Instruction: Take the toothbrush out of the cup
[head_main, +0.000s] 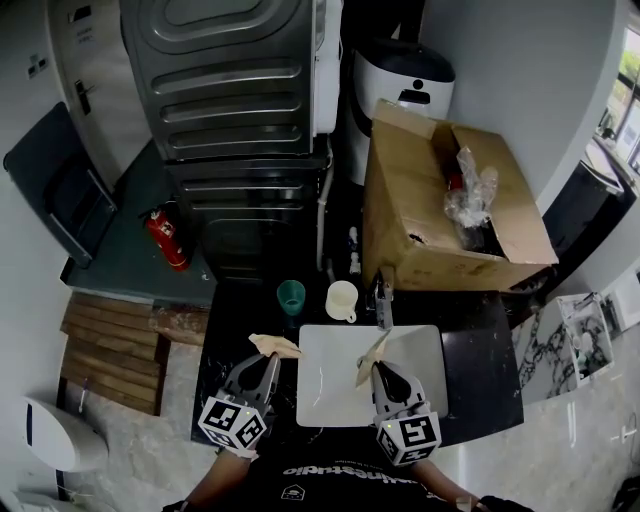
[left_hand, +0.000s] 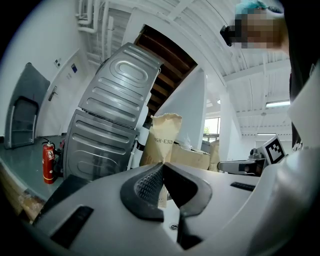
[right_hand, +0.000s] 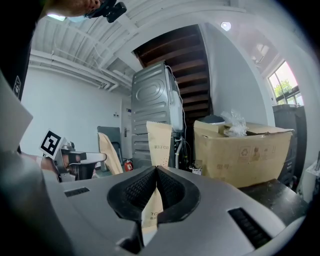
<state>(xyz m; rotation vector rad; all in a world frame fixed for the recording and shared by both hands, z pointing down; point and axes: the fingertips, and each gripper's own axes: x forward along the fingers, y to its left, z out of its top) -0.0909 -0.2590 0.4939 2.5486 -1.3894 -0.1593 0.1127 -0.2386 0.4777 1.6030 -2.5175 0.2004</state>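
The left gripper (head_main: 268, 360) is clamped tight on a kraft-paper toothbrush packet (head_main: 277, 345) at the white basin's (head_main: 420, 372) left rim; the right gripper (head_main: 381, 368) pinches a second toothbrush packet (head_main: 372, 356) over the basin's middle; just behind the basin stand a green cup (head_main: 291, 296) and a cream mug (head_main: 342, 300), side by side, left of the tap (head_main: 384, 303); a cardboard box (head_main: 420, 215) sits farther behind the basin.

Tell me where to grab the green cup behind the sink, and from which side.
Pinch the green cup by its near rim, one jaw inside and one outside, coming from the sink side. It stands upright, mouth open, and shows no handle, so the wall is likely the best hold.
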